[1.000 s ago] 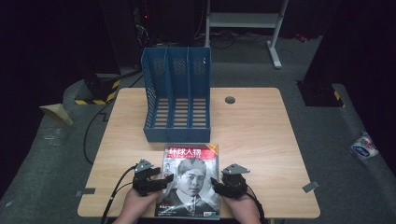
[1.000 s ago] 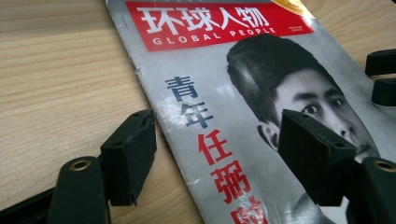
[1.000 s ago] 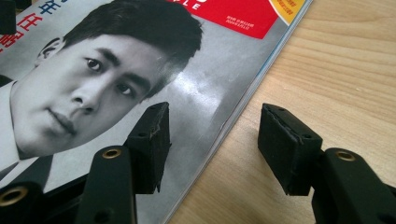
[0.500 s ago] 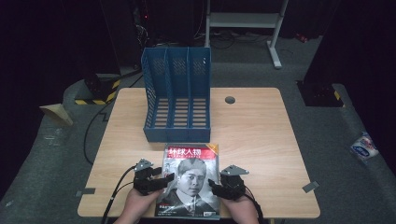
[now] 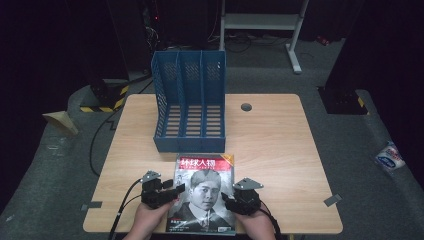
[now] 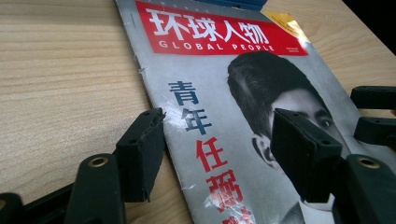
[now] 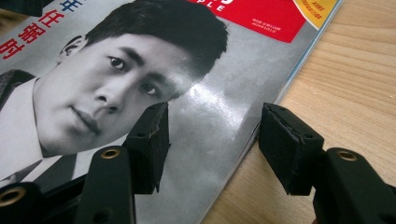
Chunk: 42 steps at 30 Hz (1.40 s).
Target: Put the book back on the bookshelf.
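High view showed us the magazine (image 5: 205, 192) lying flat, cover up, at the near edge of the table (image 5: 280, 150), its far edge just short of the blue file rack (image 5: 189, 102) that stood empty behind it. We judged the work barely begun: the magazine was not lifted, no slot of the rack was filled, and the whole carry and insertion was left.

Our left gripper (image 5: 170, 192) sat at the magazine's left border and our right gripper (image 5: 231, 200) at its right border. In the left gripper view the fingers (image 6: 140, 154) had just been closing, yet they were released: one rested on bare wood beside the worn spine, the other hovered over the cover, so the spine edge lay between them unpinched. In the right gripper view the fingers (image 7: 149, 144) were likewise released, one above the glossy cover and one over the table, straddling the page edge without pressing on it.

For room, we had plenty. The wood to the right of the rack was bare but for a small grey cable hole (image 5: 246, 107), and the left strip of table was free too. The tight spots were the near table edge, where the magazine's bottom all but reached the rim, and the narrow gap between magazine and rack front. We reckoned the lift would need to clear that low front wall.
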Motion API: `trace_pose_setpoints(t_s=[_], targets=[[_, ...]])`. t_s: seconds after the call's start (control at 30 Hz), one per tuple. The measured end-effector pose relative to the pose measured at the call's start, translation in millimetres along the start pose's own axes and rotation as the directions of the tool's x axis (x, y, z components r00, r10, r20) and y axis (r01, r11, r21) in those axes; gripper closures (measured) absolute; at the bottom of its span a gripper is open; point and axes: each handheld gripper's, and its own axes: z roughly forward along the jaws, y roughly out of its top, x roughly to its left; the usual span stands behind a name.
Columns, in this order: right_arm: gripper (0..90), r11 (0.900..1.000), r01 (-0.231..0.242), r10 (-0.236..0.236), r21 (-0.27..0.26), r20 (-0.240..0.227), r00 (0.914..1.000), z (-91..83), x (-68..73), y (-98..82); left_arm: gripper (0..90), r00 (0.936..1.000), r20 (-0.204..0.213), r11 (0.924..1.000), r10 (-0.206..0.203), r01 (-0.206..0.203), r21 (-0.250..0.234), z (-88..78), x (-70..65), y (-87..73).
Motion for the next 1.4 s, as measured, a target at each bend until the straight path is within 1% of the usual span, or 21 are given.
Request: trace_pose_setpoints(t_s=[0.1,0.17,0.2,0.27,0.3,0.4,0.5,0.63,0.7,0.77,0.83,0.97,1.03,1.1,1.17,1.23,1.27,1.33,1.37,1.4], targets=[[43.0,1.000,0.000,0.000,0.000,0.002,1.0000,0.0,0.3,-0.1,38.8,1.0000,0.005,1.0000,-0.007,0.007,-0.006,-1.3,0.9,-0.1],[43.1,1.000,-0.001,0.001,0.000,0.005,1.0000,0.0,1.0,-0.3,40.4,0.9998,0.002,0.9997,-0.021,0.021,-0.012,-1.6,1.1,-0.8],[43.1,1.000,0.008,-0.008,-0.001,0.006,0.9999,0.1,0.8,-0.3,41.6,0.9997,-0.001,0.9996,-0.024,0.024,-0.013,-1.6,1.1,-1.4],[43.1,1.000,0.020,-0.020,-0.005,0.012,0.9997,0.7,0.2,-0.1,44.0,0.9997,-0.003,0.9996,-0.024,0.024,-0.015,-1.9,1.4,-1.8],[43.1,1.000,0.008,-0.008,0.000,0.012,0.9999,0.3,0.7,0.0,44.6,0.9997,-0.002,0.9996,-0.024,0.024,-0.013,-2.5,1.5,-1.7],[43.1,1.000,0.015,-0.015,-0.003,0.015,0.9998,0.6,0.5,-0.1,46.9,0.9997,-0.002,0.9993,-0.024,0.024,-0.030,-4.3,1.1,-1.3],[43.0,1.000,0.014,-0.014,-0.002,0.022,0.9997,0.6,1.6,-0.3,51.0,0.9996,0.018,0.9981,-0.024,0.025,-0.057,-8.6,0.5,0.2],[43.1,1.000,0.013,-0.013,-0.004,0.025,0.9996,0.7,1.4,-0.4,54.5,0.9986,0.052,0.9953,-0.007,0.012,-0.096,-14.1,-3.5,3.0],[43.1,1.000,0.011,-0.010,-0.005,0.027,0.9996,0.7,1.4,-0.5,55.1,0.9979,0.064,0.9947,-0.009,0.015,-0.102,-14.8,-4.6,3.4],[43.0,1.000,0.007,-0.007,-0.005,0.028,0.9996,0.6,1.7,-0.6,56.8,0.9957,0.091,0.9942,-0.019,0.029,-0.104,-15.0,-4.7,3.3],[43.1,1.000,0.008,-0.007,-0.006,0.029,0.9995,0.5,1.4,-0.8,57.8,0.9941,0.108,0.9940,-0.011,0.023,-0.107,-14.6,-6.6,2.5],[43.0,1.000,0.007,-0.007,-0.006,0.032,0.9995,0.5,1.6,-0.9,57.5,0.9942,0.107,0.9955,0.007,0.003,-0.095,-12.0,-9.5,1.5],[43.0,1.000,0.006,-0.005,-0.006,0.032,0.9995,0.4,1.6,-0.9,57.9,0.9949,0.100,0.9969,0.013,-0.005,-0.078,-9.5,-10.3,0.8],[43.0,1.000,0.006,-0.006,-0.006,0.032,0.9995,0.4,1.6,-0.9,58.4,0.9947,0.100,0.9988,0.023,-0.019,-0.045,-5.9,-11.5,-0.5],[43.0,1.000,0.016,-0.016,-0.010,0.032,0.9994,0.7,1.1,-0.9,58.4,0.9945,0.089,0.9984,0.055,-0.053,-0.020,-1.2,-14.3,-2.6],[43.0,1.000,0.017,-0.017,-0.010,0.031,0.9994,0.8,1.1,-0.9,59.5,0.9937,0.079,0.9968,0.079,-0.080,0.002,1.8,-16.4,-3.8],[43.0,1.000,0.018,-0.018,-0.010,0.031,0.9994,0.8,1.2,-0.9,59.6,0.9937,0.075,0.9965,0.083,-0.084,0.005,2.4,-17.1,-3.8],[43.0,1.000,0.018,-0.018,-0.011,0.030,0.9994,0.8,1.1,-1.0,60.7,0.9933,0.080,0.9964,0.083,-0.084,0.011,2.2,-15.8,-2.6],[43.0,1.000,0.019,-0.018,-0.010,0.030,0.9994,0.8,1.1,-1.0,61.7,0.9923,0.082,0.9954,0.092,-0.094,0.018,1.7,-14.4,-1.7],[43.0,1.000,0.018,-0.018,-0.011,0.030,0.9994,0.8,1.0,-1.0,62.1,0.9922,0.086,0.9955,0.090,-0.092,0.022,1.5,-14.0,-1.1]])
